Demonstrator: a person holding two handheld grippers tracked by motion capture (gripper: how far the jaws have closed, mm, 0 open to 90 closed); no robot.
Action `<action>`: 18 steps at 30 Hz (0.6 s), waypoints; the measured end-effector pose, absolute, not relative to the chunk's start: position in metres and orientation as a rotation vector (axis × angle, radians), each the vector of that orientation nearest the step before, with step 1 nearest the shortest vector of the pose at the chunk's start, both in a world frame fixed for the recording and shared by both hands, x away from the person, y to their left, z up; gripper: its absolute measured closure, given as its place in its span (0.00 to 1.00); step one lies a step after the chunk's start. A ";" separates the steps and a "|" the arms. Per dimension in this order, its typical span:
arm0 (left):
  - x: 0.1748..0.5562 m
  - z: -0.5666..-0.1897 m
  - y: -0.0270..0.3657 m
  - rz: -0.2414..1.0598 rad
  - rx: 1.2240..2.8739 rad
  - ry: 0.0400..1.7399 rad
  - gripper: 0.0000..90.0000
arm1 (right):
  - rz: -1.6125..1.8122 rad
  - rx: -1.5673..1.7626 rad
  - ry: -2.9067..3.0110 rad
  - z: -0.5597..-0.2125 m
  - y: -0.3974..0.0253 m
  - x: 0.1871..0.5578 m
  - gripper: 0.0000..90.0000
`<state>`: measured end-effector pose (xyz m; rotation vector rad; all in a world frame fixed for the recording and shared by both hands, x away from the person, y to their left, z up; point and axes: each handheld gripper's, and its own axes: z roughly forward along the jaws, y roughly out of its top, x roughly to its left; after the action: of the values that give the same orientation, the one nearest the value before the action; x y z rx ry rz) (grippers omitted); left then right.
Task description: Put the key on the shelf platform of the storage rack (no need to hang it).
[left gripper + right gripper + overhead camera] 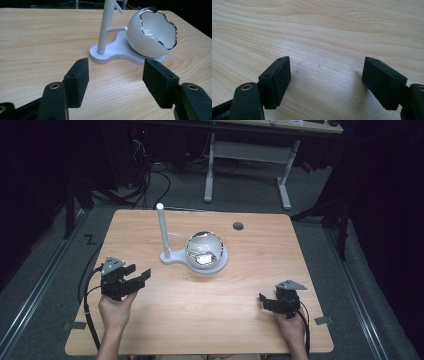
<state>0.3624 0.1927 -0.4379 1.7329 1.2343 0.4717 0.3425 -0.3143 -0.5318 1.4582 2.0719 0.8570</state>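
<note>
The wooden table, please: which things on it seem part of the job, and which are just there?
Likely in play:
white egg-shaped cup with a jagged silver rim
white stand with an upright post
left gripper, open
right gripper, open

Just there:
round grommet hole in the table

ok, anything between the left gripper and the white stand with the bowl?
Nothing. In the left gripper view, bare wood separates the open left gripper from the white stand carrying the tilted bowl; the high view agrees.
</note>
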 end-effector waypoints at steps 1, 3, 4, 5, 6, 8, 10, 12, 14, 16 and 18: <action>0.362 -0.439 0.193 0.470 1.732 1.237 0.43 | 0.857 1.458 2.072 -0.532 -0.314 0.343 0.26; 0.361 -0.440 0.195 0.470 1.733 1.245 0.43 | 0.857 1.458 2.072 -0.532 -0.314 0.343 0.26; 0.361 -0.441 0.196 0.469 1.734 1.248 0.43 | 0.857 1.458 2.072 -0.532 -0.314 0.343 0.26; 0.361 -0.442 0.197 0.470 1.733 1.251 0.43 | 0.857 1.458 2.072 -0.532 -0.314 0.343 0.26; 0.361 -0.442 0.198 0.468 1.731 1.254 0.43 | 0.857 1.458 2.072 -0.532 -0.314 0.343 0.26; 0.360 -0.443 0.199 0.468 1.731 1.260 0.43 | 0.857 1.458 2.072 -0.532 -0.314 0.343 0.26; 0.360 -0.444 0.200 0.468 1.733 1.265 0.43 | 0.857 1.458 2.072 -0.532 -0.314 0.343 0.26; 0.360 -0.446 0.201 0.469 1.737 1.269 0.43 | 0.857 1.458 2.072 -0.532 -0.314 0.343 0.26; 0.360 -0.447 0.202 0.468 1.739 1.276 0.43 | 0.857 1.458 2.072 -0.532 -0.314 0.343 0.26; 0.359 -0.449 0.203 0.464 1.740 1.281 0.43 | 0.857 1.458 2.072 -0.532 -0.314 0.343 0.26; 0.359 -0.451 0.203 0.462 1.738 1.285 0.43 | 0.857 1.458 2.072 -0.532 -0.314 0.343 0.26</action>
<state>0.3592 0.2033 -0.4506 1.7376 1.2854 0.4624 0.3425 -0.3143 -0.5318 1.4582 2.0720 0.8568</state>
